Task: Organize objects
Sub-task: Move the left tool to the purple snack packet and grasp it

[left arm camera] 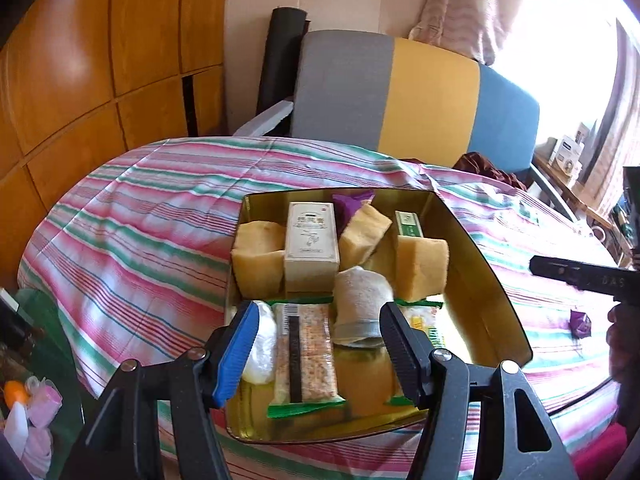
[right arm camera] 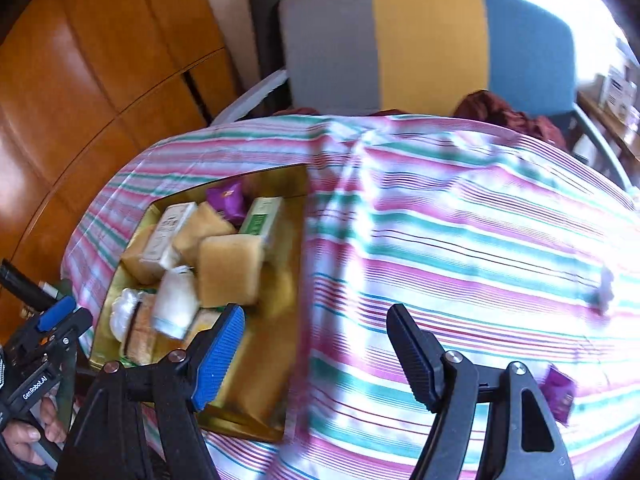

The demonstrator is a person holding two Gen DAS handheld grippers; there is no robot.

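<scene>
A gold tin [left arm camera: 486, 264] sits on a striped cloth [left arm camera: 132, 248], holding sponges [left arm camera: 422, 266], a white box [left arm camera: 312, 240], a green box [left arm camera: 408, 224], a rolled towel [left arm camera: 360, 304] and snack bars [left arm camera: 306, 354]. The left gripper [left arm camera: 320, 350] hovers over the tin's near edge, jaws apart and empty. The right gripper [right arm camera: 316, 356] hangs wide apart over bare cloth, right of the tin. A purple packet [right arm camera: 560, 392], somewhat blurred, lies near its right finger.

"GenRobot.AI" is printed in white on the left tool [right arm camera: 30, 388] body. "DAS" shows faintly on the right tool [left arm camera: 608, 281]. The box labels are unreadable.
</scene>
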